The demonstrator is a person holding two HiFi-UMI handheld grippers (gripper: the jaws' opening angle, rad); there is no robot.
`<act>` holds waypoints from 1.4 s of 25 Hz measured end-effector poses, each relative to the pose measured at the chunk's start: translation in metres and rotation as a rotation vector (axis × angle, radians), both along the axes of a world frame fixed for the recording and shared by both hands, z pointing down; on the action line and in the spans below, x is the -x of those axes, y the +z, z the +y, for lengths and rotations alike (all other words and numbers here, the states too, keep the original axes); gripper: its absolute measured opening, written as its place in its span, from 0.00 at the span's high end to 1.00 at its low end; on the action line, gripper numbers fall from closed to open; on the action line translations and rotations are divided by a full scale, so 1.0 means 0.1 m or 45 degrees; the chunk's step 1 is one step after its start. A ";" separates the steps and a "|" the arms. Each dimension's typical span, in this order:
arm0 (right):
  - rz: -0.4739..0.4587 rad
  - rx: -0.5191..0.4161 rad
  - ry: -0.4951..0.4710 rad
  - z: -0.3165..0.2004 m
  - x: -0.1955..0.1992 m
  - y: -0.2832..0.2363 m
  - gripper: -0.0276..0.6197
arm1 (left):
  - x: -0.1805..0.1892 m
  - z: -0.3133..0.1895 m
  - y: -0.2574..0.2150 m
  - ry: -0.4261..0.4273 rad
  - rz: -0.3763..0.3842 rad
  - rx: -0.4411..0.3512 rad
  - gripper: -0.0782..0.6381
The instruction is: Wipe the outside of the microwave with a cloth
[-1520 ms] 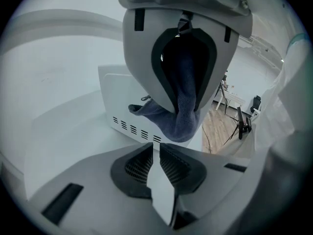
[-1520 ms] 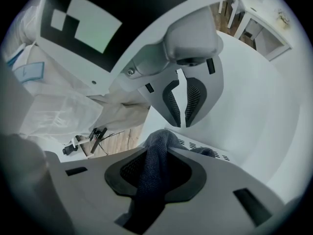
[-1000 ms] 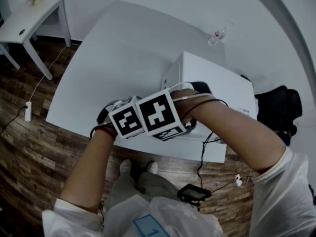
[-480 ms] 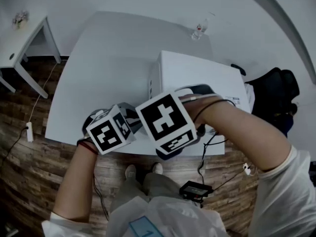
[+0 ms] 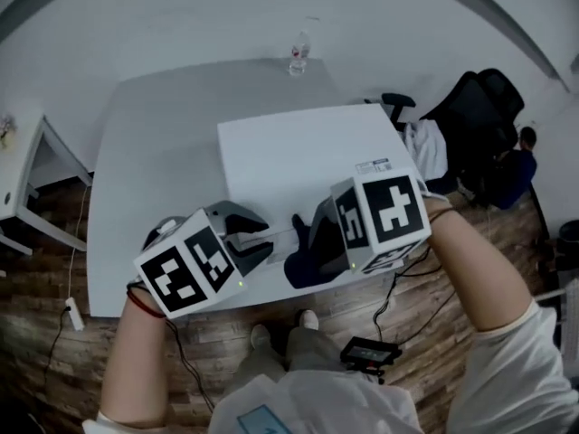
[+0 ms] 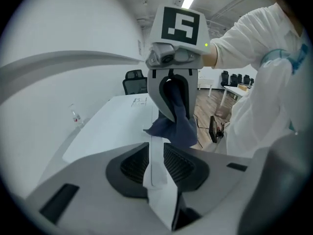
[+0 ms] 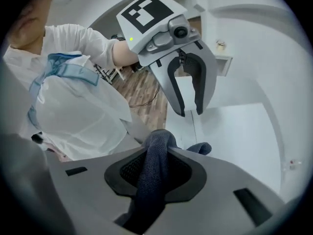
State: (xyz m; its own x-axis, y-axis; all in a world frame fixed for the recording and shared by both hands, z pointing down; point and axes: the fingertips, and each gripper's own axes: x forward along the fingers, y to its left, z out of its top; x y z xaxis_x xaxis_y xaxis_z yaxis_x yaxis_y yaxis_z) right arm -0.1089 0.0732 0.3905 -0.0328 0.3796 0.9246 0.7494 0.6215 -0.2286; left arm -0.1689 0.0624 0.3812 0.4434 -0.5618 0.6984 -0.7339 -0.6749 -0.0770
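Cloth (image 5: 303,268) clamped in my right gripper (image 5: 306,238), hanging at near edge of the microwave (image 5: 298,152), lower centre of frame; its white top lies just above. My left gripper (image 5: 262,240) parted, empty, lower left.

Head view looks steeply down; both gripper views face each other over the microwave (image 5: 298,152).

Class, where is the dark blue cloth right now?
Head view: the cloth hangs clamped in the right gripper at the microwave's near edge, just right of the left gripper.
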 end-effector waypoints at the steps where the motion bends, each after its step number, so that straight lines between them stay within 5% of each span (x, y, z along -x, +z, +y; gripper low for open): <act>1: -0.037 0.014 0.044 -0.07 -0.09 -0.01 0.81 | -0.11 -0.09 -0.04 0.030 -0.007 -0.008 0.76; 12: -0.338 0.160 0.466 -1.07 -1.29 -0.17 0.81 | -1.24 -1.14 -0.27 0.283 -0.094 -0.031 0.76; 22: -0.499 0.106 0.626 -2.06 -1.95 -0.21 0.81 | -2.13 -2.02 -0.23 0.370 -0.199 0.006 0.76; 26: -0.651 0.074 0.759 -2.42 -1.90 -0.21 0.81 | -2.20 -2.31 -0.13 0.307 -0.211 -0.040 0.76; 30: -0.856 0.129 0.993 -2.79 -1.73 -0.24 0.81 | -2.10 -2.68 -0.26 0.069 -0.107 -0.181 0.76; 35: -1.067 0.372 1.344 -3.13 -1.53 -0.26 0.81 | -1.92 -2.96 -0.38 -0.164 0.000 -0.291 0.76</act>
